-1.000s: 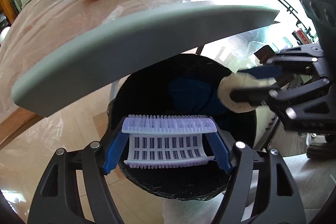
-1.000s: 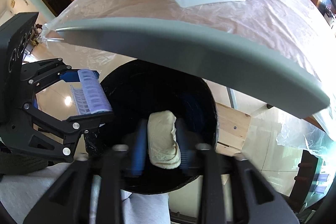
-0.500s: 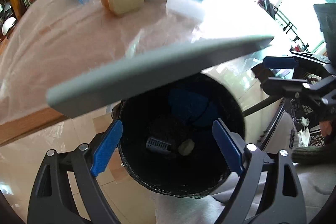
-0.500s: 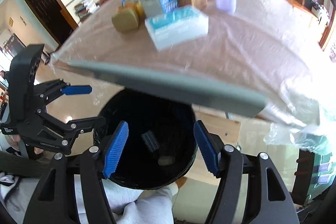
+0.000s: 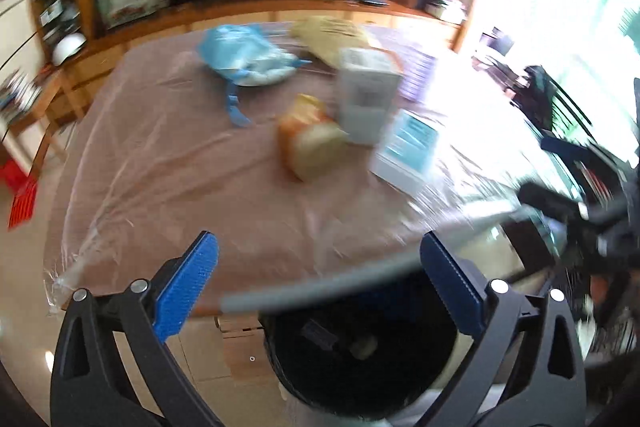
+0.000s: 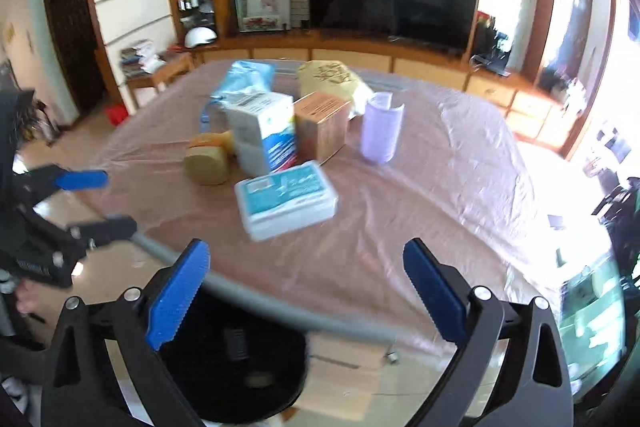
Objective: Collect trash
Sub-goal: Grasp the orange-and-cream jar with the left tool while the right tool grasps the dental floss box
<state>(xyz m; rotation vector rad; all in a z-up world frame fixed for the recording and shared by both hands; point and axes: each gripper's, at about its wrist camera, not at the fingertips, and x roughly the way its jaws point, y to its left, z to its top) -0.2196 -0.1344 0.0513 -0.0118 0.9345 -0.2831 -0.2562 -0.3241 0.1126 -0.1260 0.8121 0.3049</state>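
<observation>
A black trash bin stands on the floor at the table's near edge, its grey lid raised. Inside lie a ribbed plastic piece and a pale crumpled wad. The bin also shows in the right wrist view, with its lid. My left gripper is open and empty above the bin. My right gripper is open and empty, up over the table edge. Each gripper shows at the side of the other's view, the right one and the left one.
The table has a clear plastic cover. On it are a tissue pack, a white carton, a brown box, a stack of purple cups, a sponge-like block, a blue bag and a yellow bag.
Both grippers opened and dropped the ribbed plastic piece and the pale wad into the bin. Both then rose and tilted up toward the table top.
</observation>
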